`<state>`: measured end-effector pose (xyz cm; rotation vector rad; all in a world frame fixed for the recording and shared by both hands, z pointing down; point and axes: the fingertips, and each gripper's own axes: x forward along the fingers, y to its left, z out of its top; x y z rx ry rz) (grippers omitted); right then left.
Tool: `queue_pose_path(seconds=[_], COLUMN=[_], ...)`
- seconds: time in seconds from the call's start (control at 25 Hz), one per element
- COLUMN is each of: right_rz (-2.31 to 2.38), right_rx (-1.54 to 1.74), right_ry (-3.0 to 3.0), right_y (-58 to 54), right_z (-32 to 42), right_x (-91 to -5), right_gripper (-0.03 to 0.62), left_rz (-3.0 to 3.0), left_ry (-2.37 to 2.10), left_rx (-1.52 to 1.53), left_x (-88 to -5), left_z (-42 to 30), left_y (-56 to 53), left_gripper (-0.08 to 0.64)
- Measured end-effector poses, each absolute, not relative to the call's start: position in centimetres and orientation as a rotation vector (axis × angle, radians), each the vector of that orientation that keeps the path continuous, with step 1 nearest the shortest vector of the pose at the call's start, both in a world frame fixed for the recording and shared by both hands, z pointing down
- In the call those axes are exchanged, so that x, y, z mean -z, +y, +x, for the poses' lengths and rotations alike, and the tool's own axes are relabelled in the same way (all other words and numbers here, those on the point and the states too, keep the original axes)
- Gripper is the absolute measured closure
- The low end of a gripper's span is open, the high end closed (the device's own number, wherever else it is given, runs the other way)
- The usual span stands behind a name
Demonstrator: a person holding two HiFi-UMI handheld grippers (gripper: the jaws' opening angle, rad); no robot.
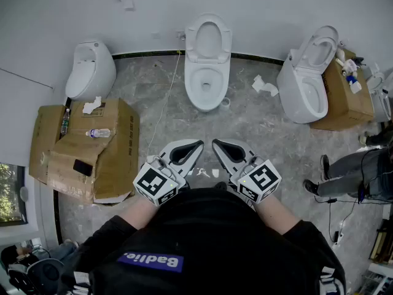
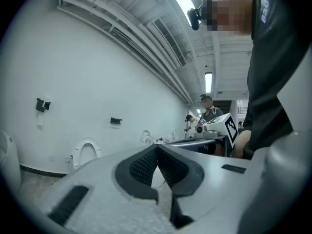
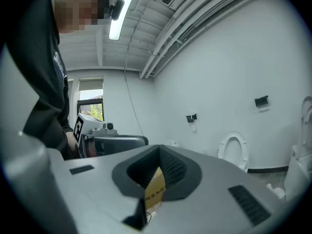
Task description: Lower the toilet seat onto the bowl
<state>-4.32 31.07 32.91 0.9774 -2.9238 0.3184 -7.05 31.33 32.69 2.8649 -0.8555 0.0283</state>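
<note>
Since both tools are held back near the person's body, the task stands at its approach stage and the seat has not yet been touched.

Head view: the white oval plastic toilet seat [image 1: 225, 42] stands raised against the wall above the white ceramic bowl [image 1: 190, 85] of the middle toilet, straight ahead across the grey stone floor [image 1: 258, 134]. The left gripper [image 1: 195, 146] and the right gripper [image 1: 218, 145] sit side by side, well short of it, tips angled toward each other. A brown cardboard box [image 1: 113, 158] lies to the left and a second white toilet [image 1: 304, 91] to the right; neither appears to concern the task.

Left gripper view: the jaws are clenched, pads meeting at the tip, with nothing between them. The raised seat [image 2: 87, 152] shows far off by the wall, left of the jaw line.

Right gripper view: the jaws are likewise closed at the tip and grasp nothing; the brown card seen through the gap behind the pads is background. The raised seat [image 3: 233, 147] shows distant, to the right.

Assessment: the next move calls for stepping forward, bringing one gripper up to the seat's upper rim, then tipping it away from the wall and easing it down so that it does not drop onto the bowl.
</note>
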Motion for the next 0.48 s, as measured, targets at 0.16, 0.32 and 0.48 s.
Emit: queue_pose_path(seconds=[0.16,0.32,0.48], right_rz=[0.975,0.979,0.976], right_rx=[-0.319,-0.321,-0.323], right_ry=[-2.921,-2.919,-2.916], right_y=[31.46,31.66,31.91], right_z=[-4.06,-3.92,-3.73], right_x=[-33.08,-32.98,-33.21], right_gripper=[0.566,0.566,0.566], left_rz=[2.865,2.865,2.861], left_ry=[-0.856,-0.854,-0.860], left_rx=[-0.026,-0.022,-0.024], left_x=[-32.64,-32.55,-32.76], left_z=[-6.84,-6.69,-6.51], left_y=[31.52,31.77,32.02], left_gripper=[0.543,0.543,0.543])
